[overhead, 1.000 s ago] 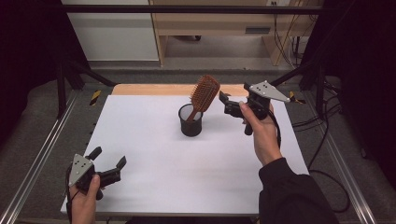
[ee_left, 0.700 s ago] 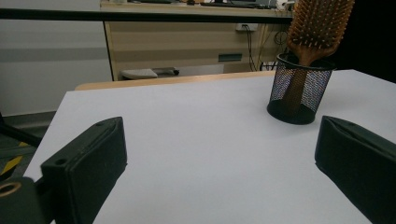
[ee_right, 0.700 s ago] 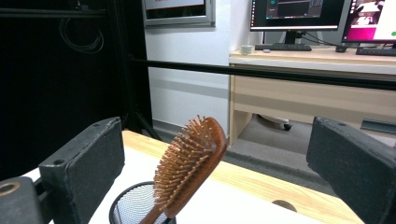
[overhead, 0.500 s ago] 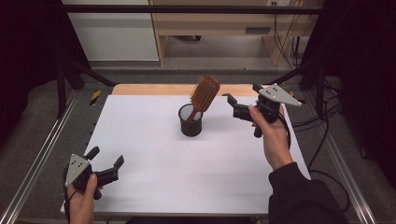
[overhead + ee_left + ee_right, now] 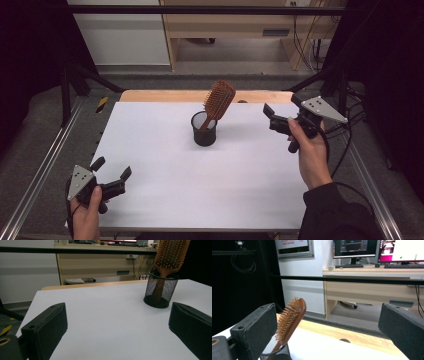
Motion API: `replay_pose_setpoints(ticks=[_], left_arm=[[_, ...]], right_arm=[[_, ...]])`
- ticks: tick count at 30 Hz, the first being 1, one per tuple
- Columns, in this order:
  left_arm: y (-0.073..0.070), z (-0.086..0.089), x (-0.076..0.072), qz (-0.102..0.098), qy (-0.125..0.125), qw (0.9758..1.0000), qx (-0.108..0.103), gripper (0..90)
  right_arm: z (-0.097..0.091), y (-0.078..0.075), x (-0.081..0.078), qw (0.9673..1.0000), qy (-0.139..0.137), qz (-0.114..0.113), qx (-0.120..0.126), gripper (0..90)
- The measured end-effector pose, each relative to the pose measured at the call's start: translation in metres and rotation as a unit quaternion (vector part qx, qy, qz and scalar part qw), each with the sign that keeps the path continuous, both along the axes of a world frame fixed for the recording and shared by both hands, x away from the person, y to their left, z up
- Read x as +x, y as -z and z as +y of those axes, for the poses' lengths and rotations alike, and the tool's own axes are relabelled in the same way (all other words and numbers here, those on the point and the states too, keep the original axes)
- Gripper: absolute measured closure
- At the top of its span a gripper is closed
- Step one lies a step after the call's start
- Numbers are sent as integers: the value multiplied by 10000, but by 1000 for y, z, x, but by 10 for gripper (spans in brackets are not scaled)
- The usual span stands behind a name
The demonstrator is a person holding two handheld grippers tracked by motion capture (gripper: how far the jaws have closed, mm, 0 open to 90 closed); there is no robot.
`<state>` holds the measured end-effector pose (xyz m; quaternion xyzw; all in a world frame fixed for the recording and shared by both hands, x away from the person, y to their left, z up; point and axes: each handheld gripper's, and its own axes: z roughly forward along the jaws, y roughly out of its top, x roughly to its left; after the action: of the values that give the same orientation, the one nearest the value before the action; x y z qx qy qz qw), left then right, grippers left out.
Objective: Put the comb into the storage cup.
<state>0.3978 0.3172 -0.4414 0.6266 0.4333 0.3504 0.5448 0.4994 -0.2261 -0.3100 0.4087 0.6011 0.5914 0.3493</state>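
Wooden hairbrush (image 5: pixel 218 101) upright in black mesh cup (image 5: pixel 204 129) at centre frame, left gripper (image 5: pixel 111 171) lower left, right gripper (image 5: pixel 267 111) right of centre, both with jaws apart and empty.

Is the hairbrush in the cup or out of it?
In. The hairbrush stands handle-down inside the mesh cup, leaning on its rim with the bristled head sticking out above; no gripper touches it.

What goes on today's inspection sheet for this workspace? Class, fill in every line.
Surface: white table top, bare wood strip along the far edge.
Job's things: wooden hairbrush standing handle-down, tilted, in a black mesh cup.
Clutter: nothing seen.
Grippers: left tool open, near corner; right tool open, raised right of the cup, holding nothing.
Cables: black cable trailing from the right tool.
Surroundings: desk with monitors beyond.
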Motion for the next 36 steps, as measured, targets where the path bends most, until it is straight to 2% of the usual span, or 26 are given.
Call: replay_pose_setpoints(ticks=[10, 17, 25, 29, 36], left_arm=[[0, -2, 0, 50, 20, 10000, -29, 22], [1, 0, 0, 58, -2, 10000, -56, 22], [1, 0, 0, 46, -6, 10000, -65, 22], [1, 0, 0, 52, -11, 10000, -52, 22], [0, 1, 0, 45, -27, 10000, -67, 22]], right_arm=[[-32, 5, -11, 9996, 166, -28, 242, 25], [-45, 12, -20, 9997, 244, -50, 52, 23], [-55, 21, -35, 9997, 156, -40, -199, 29], [-57, 27, -43, 9996, 144, -29, -232, 25], [-64, 39, -54, 9998, 120, 66, -127, 34]])
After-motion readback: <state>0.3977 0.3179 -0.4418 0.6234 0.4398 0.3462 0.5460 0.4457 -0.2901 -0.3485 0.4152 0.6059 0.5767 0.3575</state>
